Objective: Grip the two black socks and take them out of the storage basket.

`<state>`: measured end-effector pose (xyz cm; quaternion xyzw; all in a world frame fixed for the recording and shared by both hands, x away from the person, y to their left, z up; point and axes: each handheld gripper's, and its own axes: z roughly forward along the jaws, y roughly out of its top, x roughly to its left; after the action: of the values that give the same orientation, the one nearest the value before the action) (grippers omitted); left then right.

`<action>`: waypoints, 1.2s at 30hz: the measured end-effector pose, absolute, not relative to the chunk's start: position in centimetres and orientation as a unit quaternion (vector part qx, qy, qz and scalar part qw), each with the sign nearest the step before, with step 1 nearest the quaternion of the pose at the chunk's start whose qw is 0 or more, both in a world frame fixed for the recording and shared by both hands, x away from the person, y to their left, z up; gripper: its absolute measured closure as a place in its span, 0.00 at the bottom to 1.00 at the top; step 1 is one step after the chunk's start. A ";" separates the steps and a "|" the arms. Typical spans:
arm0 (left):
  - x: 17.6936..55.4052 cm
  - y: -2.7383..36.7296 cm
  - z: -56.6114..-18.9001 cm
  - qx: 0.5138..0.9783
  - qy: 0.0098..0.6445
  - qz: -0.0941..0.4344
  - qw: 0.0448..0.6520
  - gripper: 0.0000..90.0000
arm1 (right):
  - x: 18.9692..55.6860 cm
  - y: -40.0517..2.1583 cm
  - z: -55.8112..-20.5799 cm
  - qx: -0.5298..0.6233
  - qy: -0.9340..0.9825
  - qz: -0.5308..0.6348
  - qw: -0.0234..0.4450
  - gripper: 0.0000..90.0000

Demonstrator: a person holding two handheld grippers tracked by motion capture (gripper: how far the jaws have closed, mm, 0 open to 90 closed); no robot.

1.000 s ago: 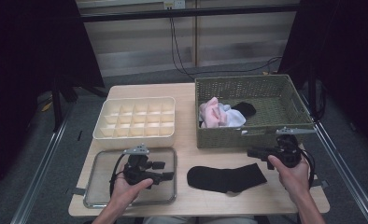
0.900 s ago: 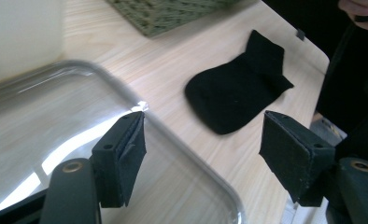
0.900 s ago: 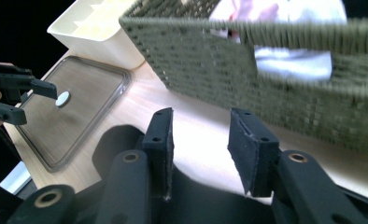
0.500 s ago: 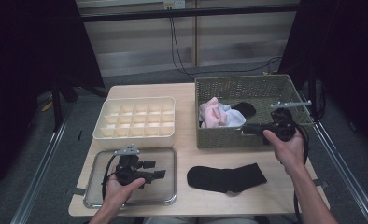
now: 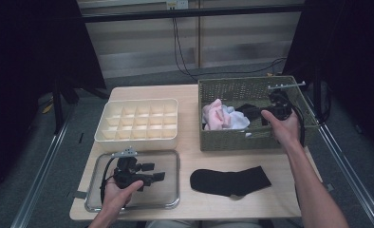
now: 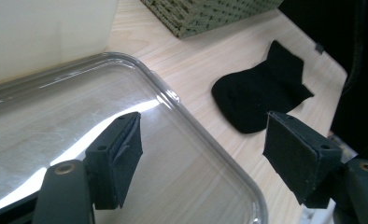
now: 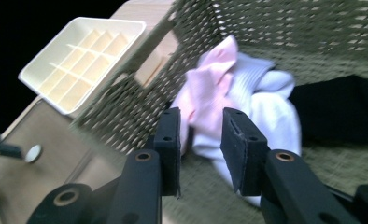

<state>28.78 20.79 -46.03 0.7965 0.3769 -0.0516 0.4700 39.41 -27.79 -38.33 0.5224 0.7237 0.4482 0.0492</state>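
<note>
With its jaws narrowed but gripping nothing, the right gripper [image 5: 256, 113] should drop squarely onto the pink sock [image 7: 205, 88] lying in the wicker basket [image 5: 232, 88], pinching one layer only.

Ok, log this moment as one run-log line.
left hand-held gripper: open, over tray | right hand-held gripper: open, empty, jaws just narrowed, inside basket facing pink and white socks | black sock: on table
</note>
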 end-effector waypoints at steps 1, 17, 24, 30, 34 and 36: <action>28.7 20.7 -46.0 0.799 0.375 -0.049 0.469 0.31 | 39.9 -27.9 -38.3 0.523 0.727 0.441 0.050 0.75; 28.5 20.9 -45.9 0.797 0.373 -0.049 0.473 0.32 | 44.8 -29.5 -39.1 0.546 0.730 0.408 0.046 0.72; 28.6 21.6 -45.9 0.790 0.380 -0.050 0.479 0.32 | 47.0 -31.0 -40.2 0.569 0.719 0.397 0.034 0.71; 28.8 21.8 -45.9 0.789 0.384 -0.049 0.477 0.33 | 48.5 -31.4 -41.7 0.598 0.720 0.351 0.029 0.71; 28.8 21.8 -45.8 0.788 0.385 -0.050 0.479 0.33 | 49.6 -31.1 -41.9 0.606 0.723 0.328 0.043 0.71; 28.7 21.8 -45.9 0.788 0.385 -0.050 0.478 0.33 | 50.1 -31.2 -42.4 0.614 0.719 0.322 0.034 0.71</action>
<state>28.75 21.82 -45.87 0.7878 0.3853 -0.0501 0.4779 50.06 -31.16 -42.43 0.6144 0.7194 0.3223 0.0335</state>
